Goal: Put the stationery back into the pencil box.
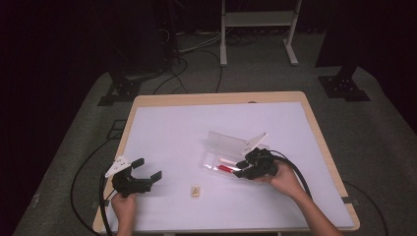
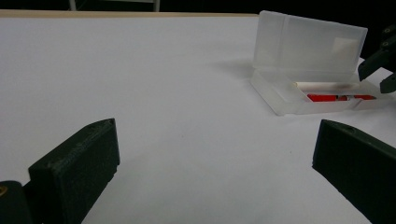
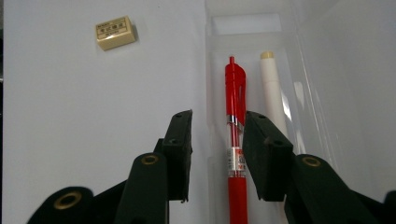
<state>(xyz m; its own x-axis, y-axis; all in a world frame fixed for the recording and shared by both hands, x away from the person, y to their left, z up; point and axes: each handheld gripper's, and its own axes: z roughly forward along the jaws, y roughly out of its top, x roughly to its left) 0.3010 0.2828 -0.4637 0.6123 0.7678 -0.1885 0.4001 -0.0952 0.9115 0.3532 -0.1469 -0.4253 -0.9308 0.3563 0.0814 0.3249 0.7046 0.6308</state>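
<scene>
A clear plastic pencil box (image 1: 215, 163) (image 2: 280, 95) (image 3: 243, 28) lies open right of the table's middle, its lid (image 1: 225, 143) tilted up at the back. Inside rest a red pen (image 1: 226, 168) (image 2: 327, 98) (image 3: 236, 88) and a white pen (image 1: 227, 161) (image 2: 322, 85) (image 3: 272, 88), side by side. My right gripper (image 1: 242, 168) (image 3: 218, 119) is at the box's right end with its jaws apart on either side of the red pen, which lies in the box with a gap on one side. My left gripper (image 1: 148, 168) (image 2: 217, 135) stands wide open over bare table at the front left, holding nothing.
A small beige eraser (image 1: 196, 191) (image 3: 115, 32) lies on the white table cover (image 1: 187, 128) in front of the box, between the two hands. Cables trail from both grippers off the front edge. The right gripper's jaws (image 2: 380, 65) show beside the box in the left gripper view.
</scene>
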